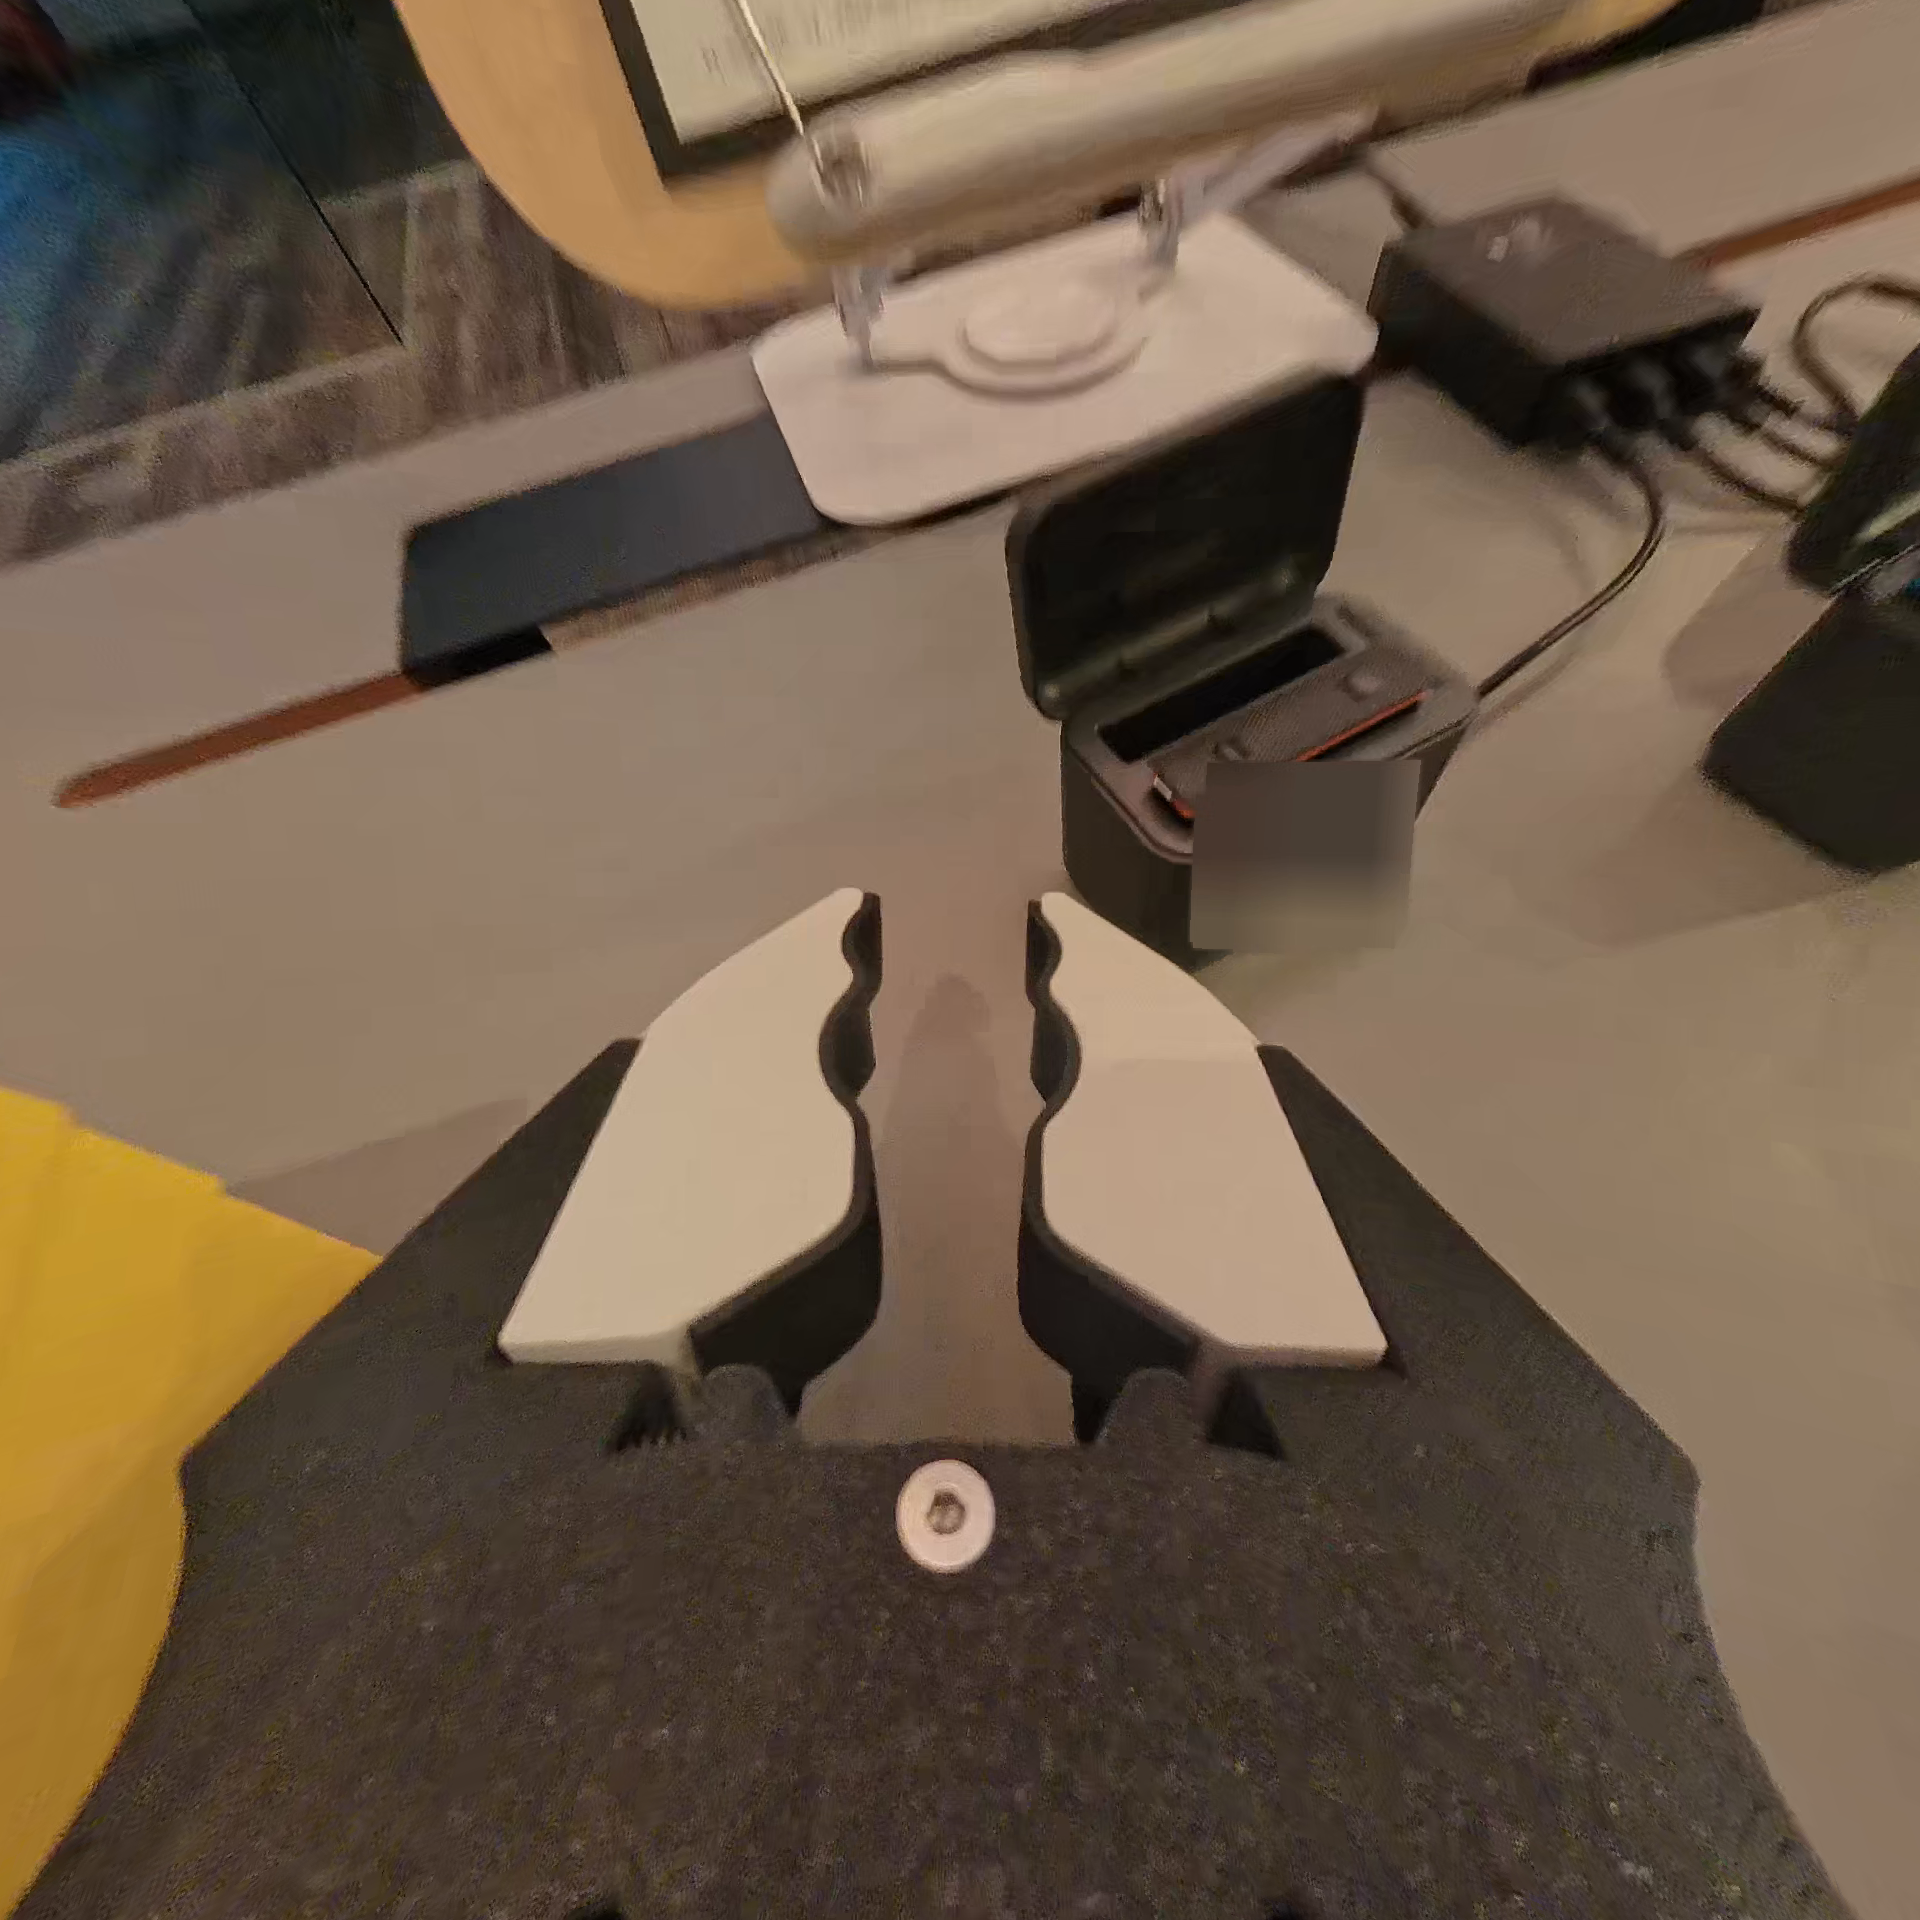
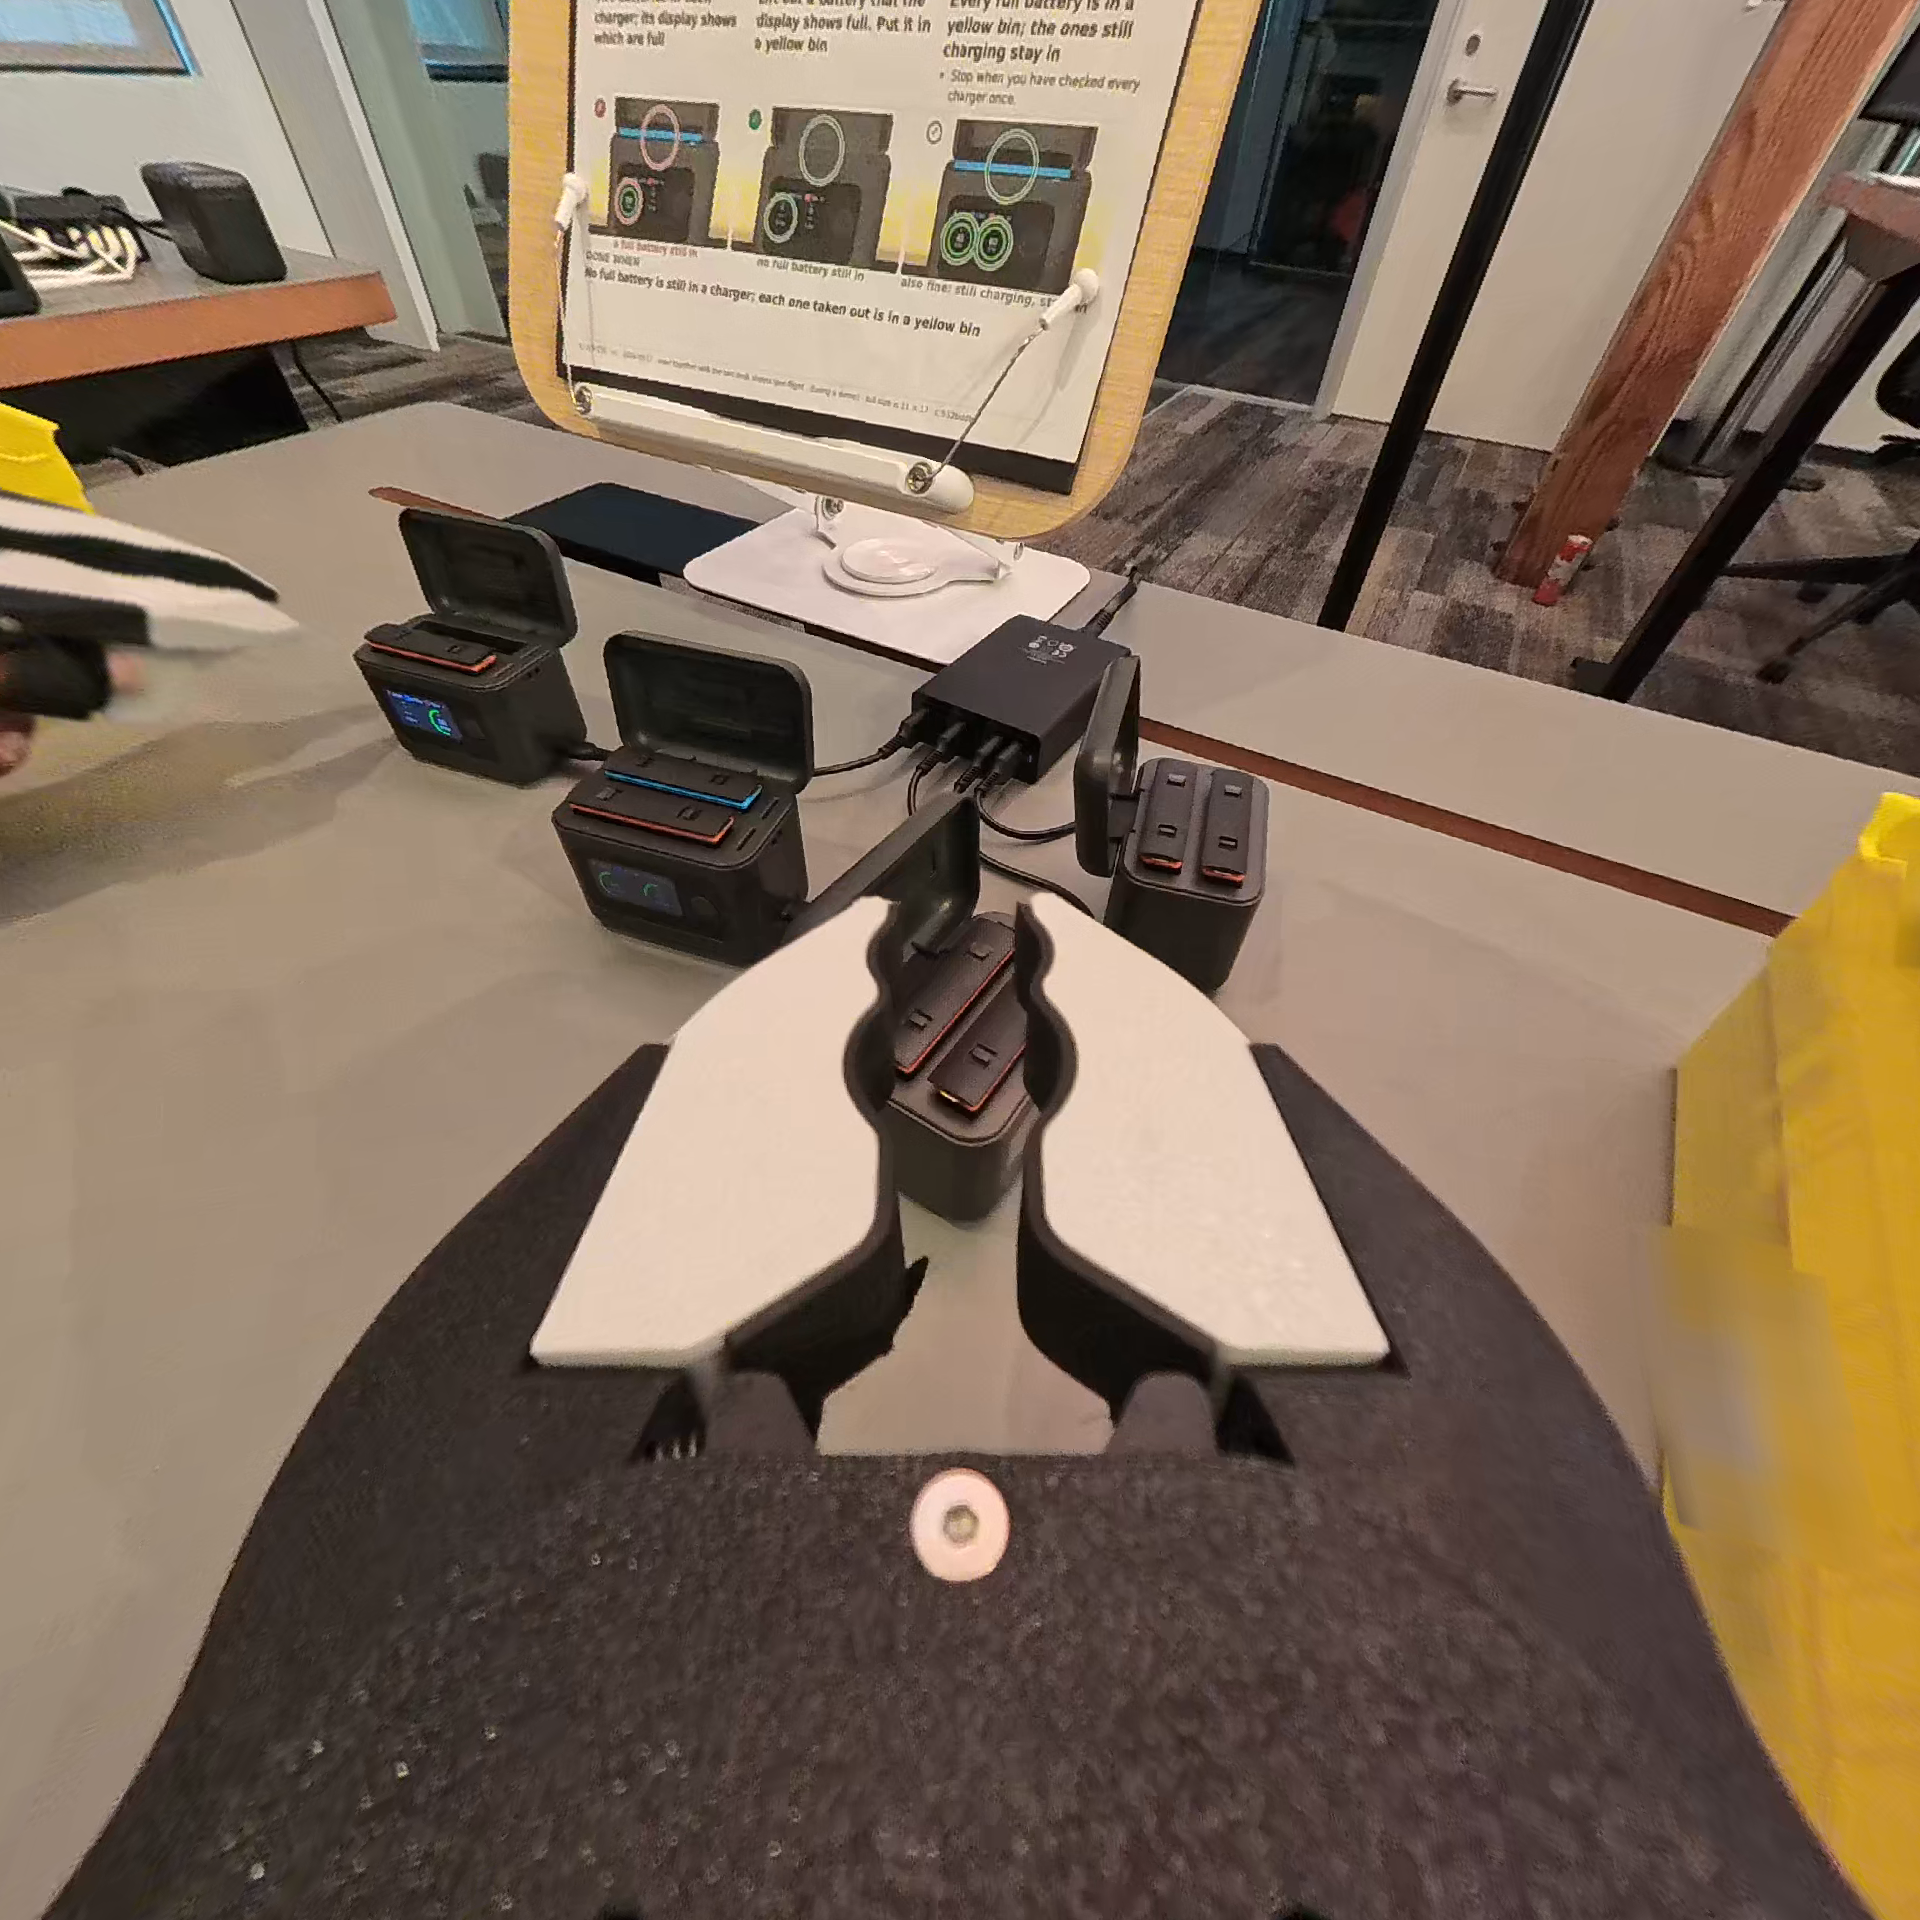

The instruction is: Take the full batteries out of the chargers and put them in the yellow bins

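In the right wrist view, several black chargers stand open on the grey table (image 2: 312, 1039). The nearest charger (image 2: 961, 1143) shows in the gap between my fingers and holds two orange-edged batteries (image 2: 951, 1003). My right gripper (image 2: 956, 920) is open and empty just above it. The other chargers are at the far left (image 2: 468, 691), middle (image 2: 675, 862) and right (image 2: 1184, 883). My left gripper (image 1: 951, 914) is open and empty over bare table, short of a lid-up charger (image 1: 1247, 748). A yellow bin (image 1: 125, 1403) is at its lower left, another (image 2: 1808, 1299) at the right gripper's right.
A black power hub (image 2: 1023, 675) with cables sits behind the chargers. A wooden-framed instruction board on a white stand (image 2: 894, 566) is at the back. A striped sleeve and gloved hand (image 2: 114, 592) enter from the left. The table's far edge runs behind the hub. My right fingertips sit around 40 cm from my left ones.
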Action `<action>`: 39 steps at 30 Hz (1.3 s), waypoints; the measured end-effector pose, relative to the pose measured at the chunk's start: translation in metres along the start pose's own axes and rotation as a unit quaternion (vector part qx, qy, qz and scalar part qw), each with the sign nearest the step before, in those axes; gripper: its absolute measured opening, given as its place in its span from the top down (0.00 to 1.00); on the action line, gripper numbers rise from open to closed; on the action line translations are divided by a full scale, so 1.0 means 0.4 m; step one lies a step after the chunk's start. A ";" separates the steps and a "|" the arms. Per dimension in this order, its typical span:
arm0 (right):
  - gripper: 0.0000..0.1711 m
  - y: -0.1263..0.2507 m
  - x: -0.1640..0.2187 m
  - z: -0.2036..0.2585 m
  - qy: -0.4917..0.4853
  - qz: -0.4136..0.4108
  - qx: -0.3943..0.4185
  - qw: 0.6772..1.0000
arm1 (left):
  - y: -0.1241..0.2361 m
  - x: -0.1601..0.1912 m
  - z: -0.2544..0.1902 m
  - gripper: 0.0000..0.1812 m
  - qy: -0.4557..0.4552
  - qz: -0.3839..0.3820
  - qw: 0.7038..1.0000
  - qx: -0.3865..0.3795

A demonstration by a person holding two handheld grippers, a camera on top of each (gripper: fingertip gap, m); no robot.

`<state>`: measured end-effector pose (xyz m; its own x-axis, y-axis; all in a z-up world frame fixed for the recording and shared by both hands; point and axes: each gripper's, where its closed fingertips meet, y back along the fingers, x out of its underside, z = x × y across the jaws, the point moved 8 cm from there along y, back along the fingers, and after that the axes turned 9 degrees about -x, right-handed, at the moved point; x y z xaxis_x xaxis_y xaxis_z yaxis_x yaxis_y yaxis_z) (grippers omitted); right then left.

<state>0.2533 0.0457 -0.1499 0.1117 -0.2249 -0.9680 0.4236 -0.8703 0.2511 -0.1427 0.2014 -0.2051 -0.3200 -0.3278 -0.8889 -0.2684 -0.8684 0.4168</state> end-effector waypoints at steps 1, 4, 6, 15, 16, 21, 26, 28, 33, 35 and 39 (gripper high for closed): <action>0.89 0.000 0.002 0.000 0.001 0.000 0.001 1.000 | 0.019 -0.012 0.003 0.87 0.002 -0.021 1.000 -0.001; 0.89 0.000 0.006 -0.002 0.007 0.001 0.012 1.000 | 0.074 -0.044 0.004 0.91 -0.003 -0.088 0.996 -0.001; 0.89 0.002 0.007 -0.004 0.014 0.003 0.019 1.000 | 0.103 -0.060 -0.009 0.93 -0.019 -0.127 0.992 0.010; 0.84 -0.003 0.021 -0.011 0.045 0.026 0.033 0.998 | 0.138 -0.075 -0.200 0.84 -0.102 -0.188 0.965 0.154; 0.84 -0.005 0.023 -0.012 0.047 0.029 0.034 0.998 | 0.136 -0.069 -0.229 0.80 -0.109 -0.179 0.962 0.176; 0.81 -0.012 0.026 -0.004 0.051 0.027 0.024 0.998 | 0.110 -0.033 -0.347 0.67 -0.148 -0.130 0.948 0.249; 0.81 -0.020 0.029 0.007 0.055 0.025 0.016 0.998 | 0.039 -0.022 -0.389 0.57 -0.130 -0.049 0.951 0.276; 0.81 -0.024 0.031 0.009 0.056 0.027 0.014 0.998 | -0.001 -0.032 -0.397 0.53 -0.119 -0.012 0.951 0.283; 0.81 -0.029 0.036 0.013 0.062 0.029 0.011 0.998 | -0.092 -0.061 -0.433 0.48 -0.112 0.049 0.945 0.304; 0.81 -0.030 0.037 0.014 0.065 0.029 0.009 0.997 | -0.122 -0.070 -0.444 0.49 -0.110 0.070 0.940 0.316; 0.81 -0.030 0.038 0.017 0.072 0.032 0.008 0.997 | -0.136 -0.076 -0.441 0.65 -0.118 0.074 0.928 0.346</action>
<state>0.2439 0.0500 -0.1675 0.2669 -0.2160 -0.9392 0.3978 -0.8630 0.3115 0.0419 0.1931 -0.2345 -0.5678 -0.2626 -0.7801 -0.6991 -0.3465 0.6255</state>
